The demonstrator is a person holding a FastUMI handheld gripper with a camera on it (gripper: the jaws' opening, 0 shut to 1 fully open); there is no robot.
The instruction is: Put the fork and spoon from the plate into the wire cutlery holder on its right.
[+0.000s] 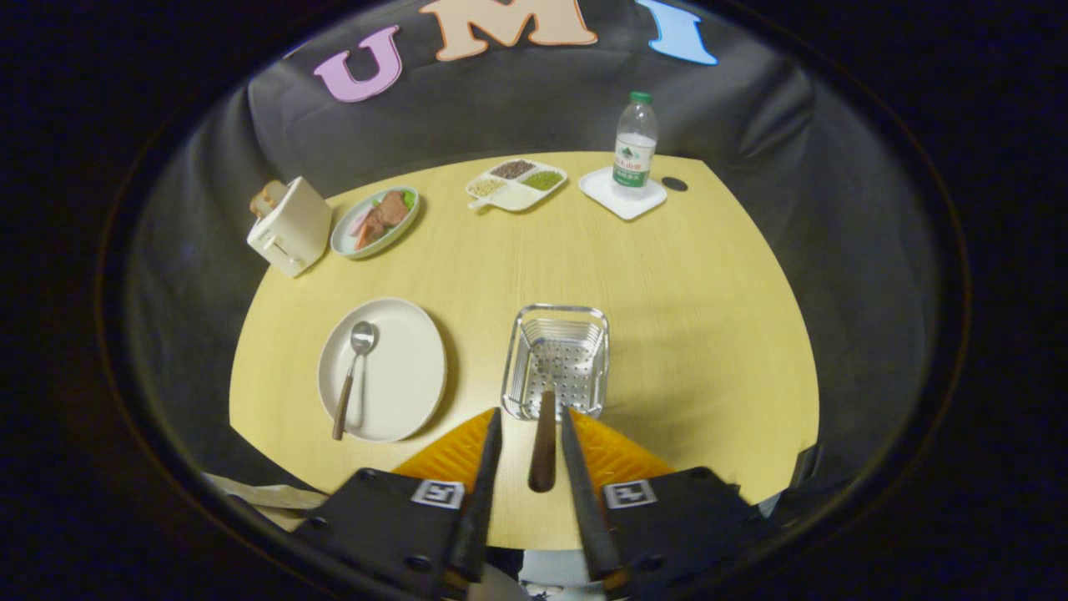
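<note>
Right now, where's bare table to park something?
Widest bare patch: right of the wire cutlery holder, toward the table edge. Also mid-table between it and the divided dish. Crowded along the back. Gripper holds a handle over the holder.

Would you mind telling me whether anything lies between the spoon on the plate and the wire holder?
Nothing visible does: bare table separates the spoon on its plate from the wire holder. The gripper hangs over the holder's near rim with a brown handle between its fingers.

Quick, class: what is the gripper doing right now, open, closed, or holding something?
Gripper: closed on the brown handle of a utensil, presumably the fork, whose far end reaches into the wire cutlery holder. The spoon lies on the plate.
</note>
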